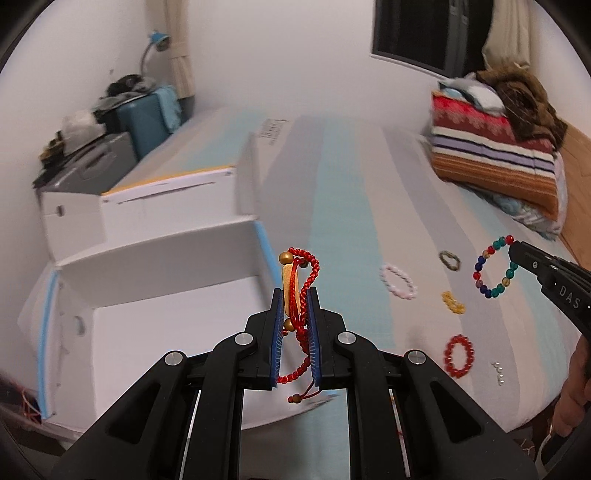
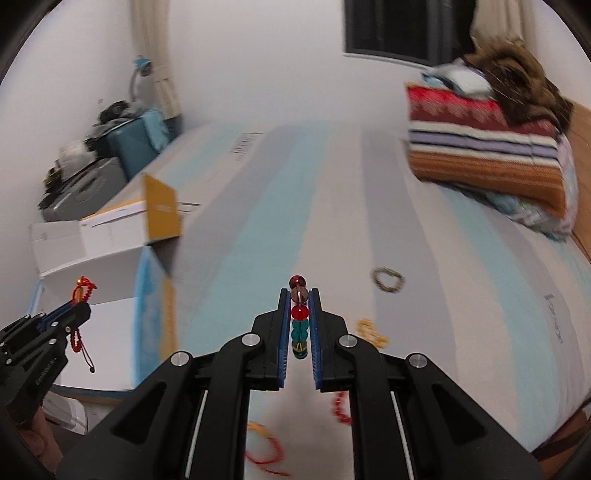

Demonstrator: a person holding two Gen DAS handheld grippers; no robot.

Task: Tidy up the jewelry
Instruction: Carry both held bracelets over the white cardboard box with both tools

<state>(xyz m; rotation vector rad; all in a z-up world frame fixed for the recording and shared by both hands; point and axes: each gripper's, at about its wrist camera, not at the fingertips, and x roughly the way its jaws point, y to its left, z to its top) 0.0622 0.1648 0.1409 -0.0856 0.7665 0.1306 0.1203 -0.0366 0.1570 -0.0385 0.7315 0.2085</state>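
Left gripper [image 1: 295, 295] clamped on a red braided cord bracelet [image 1: 301, 295] with gold beads, held above the open white box [image 1: 166, 295] at the bed's left edge. Right gripper [image 2: 299, 297] clamped on a multicolour bead bracelet [image 2: 299, 321], raised over the striped bedsheet [image 2: 461, 295]. Only the left wrist view shows that bracelet as a full ring [image 1: 495, 267], plus the loose pieces lying flat and apart on the sheet: pink bead bracelet [image 1: 398, 281], dark green ring-shaped one [image 1: 449, 260], small yellow piece [image 1: 453, 302], red bead bracelet [image 1: 459, 355], tiny silver bits [image 1: 498, 371]. Only the right wrist view shows the yellow box flap [image 2: 160, 210] and blurred red cord [image 2: 266, 452] near the bottom edge. Folded striped blankets [image 1: 495, 155] at the bed's far right, dark window [image 1: 417, 33], blue suitcase [image 1: 147, 122] and desk lamp [image 1: 157, 40] in the left corner.
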